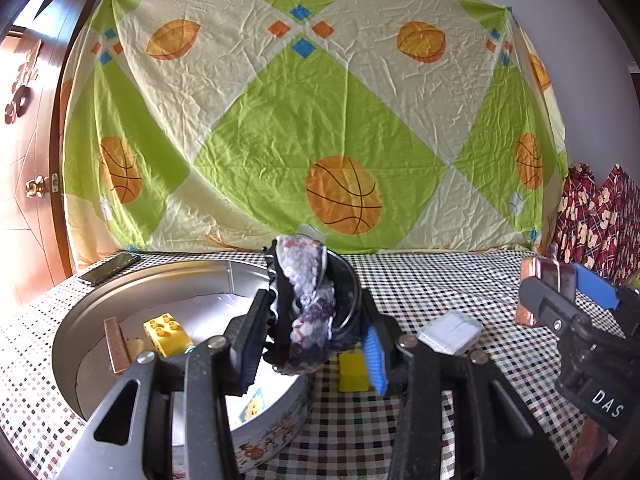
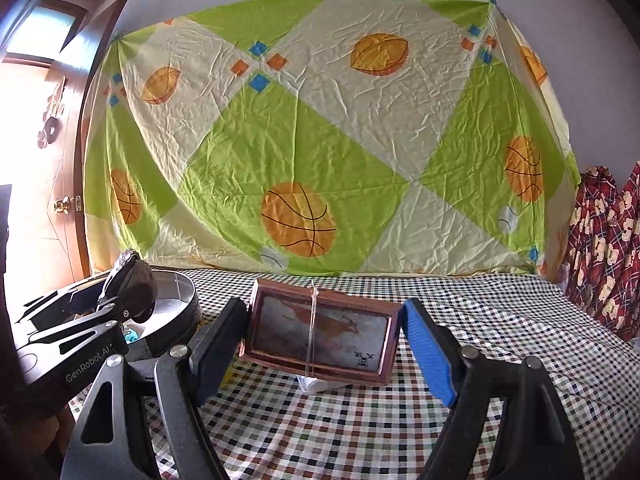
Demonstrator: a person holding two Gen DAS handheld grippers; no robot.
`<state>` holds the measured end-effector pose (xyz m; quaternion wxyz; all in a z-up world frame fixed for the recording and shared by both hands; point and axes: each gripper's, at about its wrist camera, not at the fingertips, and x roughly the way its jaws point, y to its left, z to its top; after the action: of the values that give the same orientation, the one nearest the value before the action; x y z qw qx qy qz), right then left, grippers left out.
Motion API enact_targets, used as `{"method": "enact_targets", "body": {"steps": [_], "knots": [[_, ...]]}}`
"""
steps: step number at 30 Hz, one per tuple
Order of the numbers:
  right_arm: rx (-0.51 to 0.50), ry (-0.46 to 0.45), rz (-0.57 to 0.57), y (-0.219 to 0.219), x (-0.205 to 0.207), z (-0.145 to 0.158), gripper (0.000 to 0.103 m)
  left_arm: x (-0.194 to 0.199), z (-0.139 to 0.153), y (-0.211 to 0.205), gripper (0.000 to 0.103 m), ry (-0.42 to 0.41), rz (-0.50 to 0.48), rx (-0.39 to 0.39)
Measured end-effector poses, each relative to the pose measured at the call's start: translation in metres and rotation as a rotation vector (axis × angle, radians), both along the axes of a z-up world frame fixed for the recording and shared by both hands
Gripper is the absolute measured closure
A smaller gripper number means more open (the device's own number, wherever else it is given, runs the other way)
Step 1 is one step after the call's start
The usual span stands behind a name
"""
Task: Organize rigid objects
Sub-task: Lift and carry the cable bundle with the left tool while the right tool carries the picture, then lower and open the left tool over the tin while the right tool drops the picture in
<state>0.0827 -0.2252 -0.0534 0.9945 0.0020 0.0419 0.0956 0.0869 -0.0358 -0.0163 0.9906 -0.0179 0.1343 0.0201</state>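
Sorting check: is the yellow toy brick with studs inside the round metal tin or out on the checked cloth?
Inside. The yellow studded brick lies on the floor of the round metal tin, within its rim, beside a brown block.

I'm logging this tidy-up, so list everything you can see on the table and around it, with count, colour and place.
Round tin: one, silver, table left.
Toy brick: one, yellow, inside tin.
Brown bar: one, inside tin, beside brick.
Yellow block: one, on tablecloth beside tin.
White packet: one, on tablecloth.
Phone: one, dark, behind tin.
Patterned pouch: one, purple-grey, held over tin.
Framed box: one, copper-brown, thread-tied, held above table.
Backdrop sheet: one, green-cream.
Left tongs: shut on pouch.
Right tongs: gripping box.
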Motion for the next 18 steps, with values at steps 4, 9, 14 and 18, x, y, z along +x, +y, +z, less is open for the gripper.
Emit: {"method": "enact_targets", "body": {"steps": [4,9,14,18], "knots": [[0.001,0.005,0.015,0.005,0.001,0.000,0.022,-0.003,0.001,0.005,0.061,-0.007,0.006,0.001],[-0.005,0.009,0.039,0.017,0.002,0.000,0.022,-0.008,0.001,0.012,0.061,-0.017,0.020,-0.002],[-0.022,0.006,0.064,0.029,0.002,-0.001,0.022,-0.012,0.001,0.022,0.061,-0.025,0.027,-0.012],[-0.031,0.007,0.076,0.036,0.003,0.000,0.022,-0.014,0.002,0.028,0.061,-0.032,0.032,-0.016]]}}
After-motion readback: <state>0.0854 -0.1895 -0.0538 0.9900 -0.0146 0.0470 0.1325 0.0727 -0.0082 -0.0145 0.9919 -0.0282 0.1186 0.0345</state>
